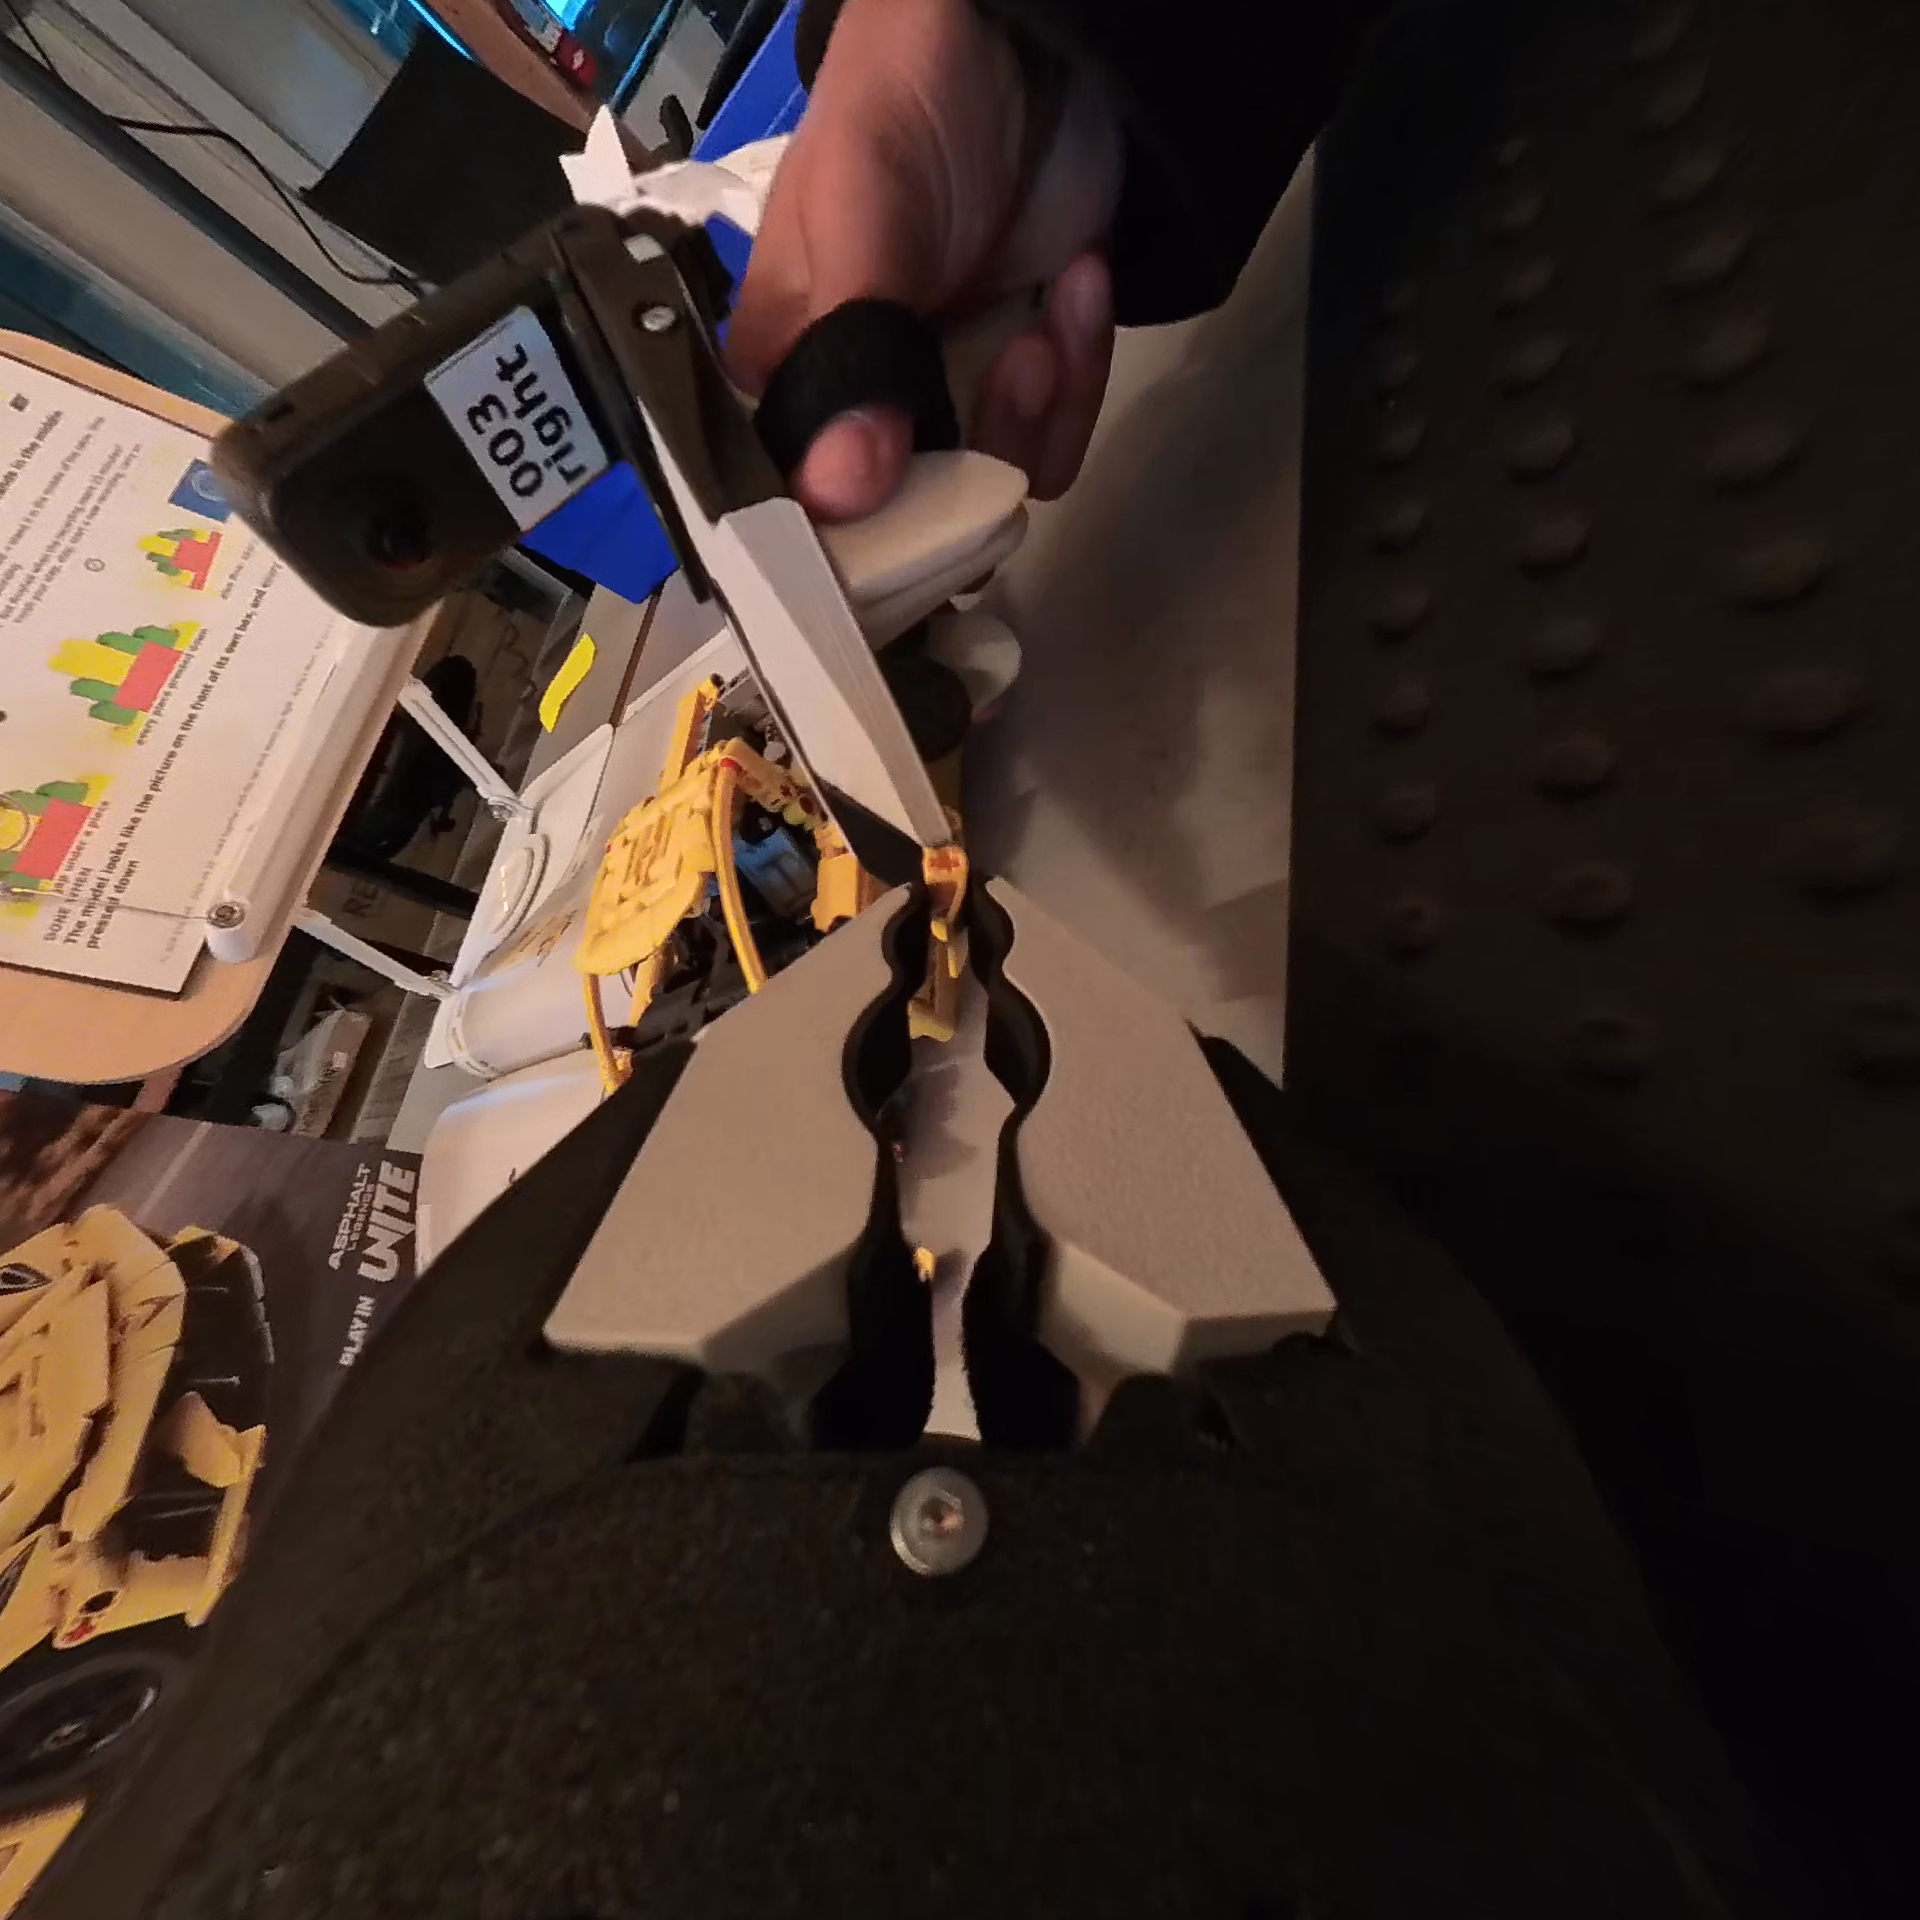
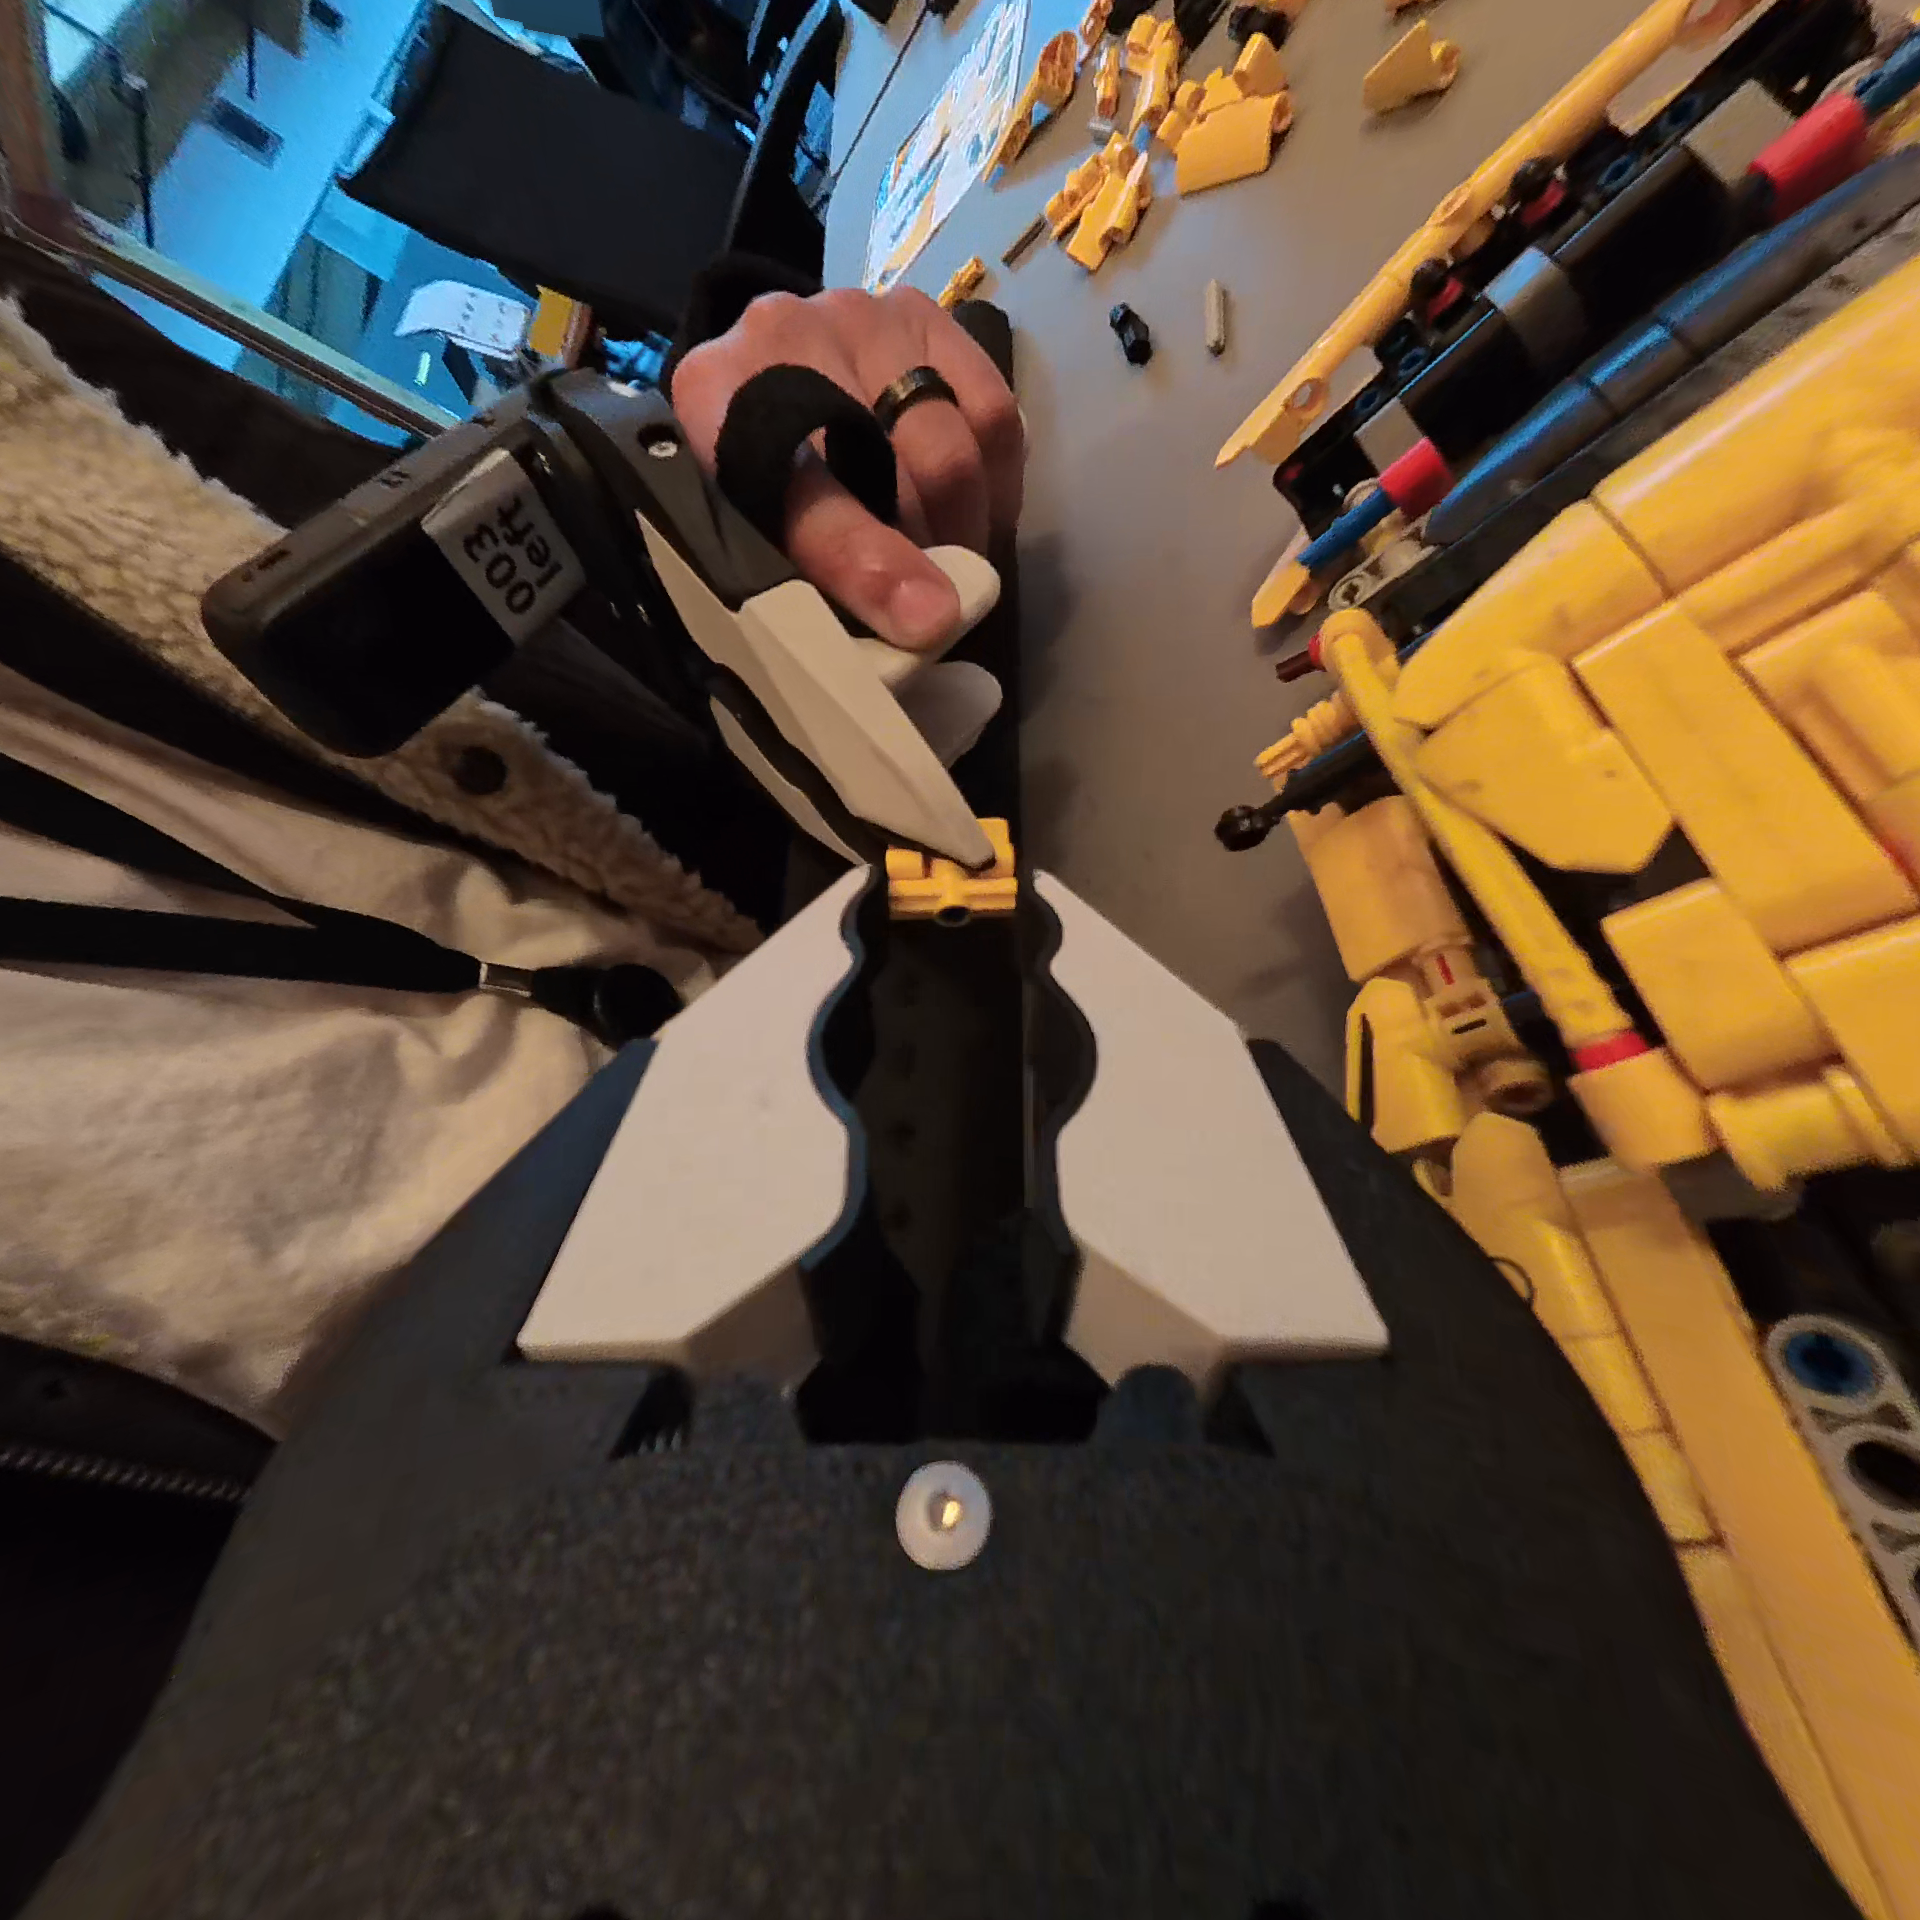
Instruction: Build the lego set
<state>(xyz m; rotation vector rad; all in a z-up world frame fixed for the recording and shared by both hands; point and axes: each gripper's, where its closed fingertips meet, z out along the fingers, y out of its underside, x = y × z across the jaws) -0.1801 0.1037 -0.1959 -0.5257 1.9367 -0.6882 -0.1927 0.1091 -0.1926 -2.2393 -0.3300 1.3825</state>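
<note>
While both jaws pinch it from opposite ends, the yellow piece [image 2: 952, 885] sits at their tips.

1. The left gripper [image 1: 948, 925] has pale grey finger shells with wavy black inner pads on a speckled black body.
2. The right gripper [image 2: 951, 894] has the same grey and black colouring.
3. The small connector piece [image 2: 952, 883] between the tips is bright yellow, with a red mark seen in the left wrist view.
4. The lego car model [image 2: 1683, 831] is mostly yellow, with black, red and blue parts.
5. The loose pieces [image 2: 1164, 135] are yellow on a grey table [image 2: 1122, 499].
6. The set's box [image 1: 156, 1382] is dark, picturing a yellow car.
7. The instruction sheet [image 1: 125, 665] is white with red, green and yellow brick pictures.
8. Each hand [image 2: 862, 447] wears a black finger strap.
</note>
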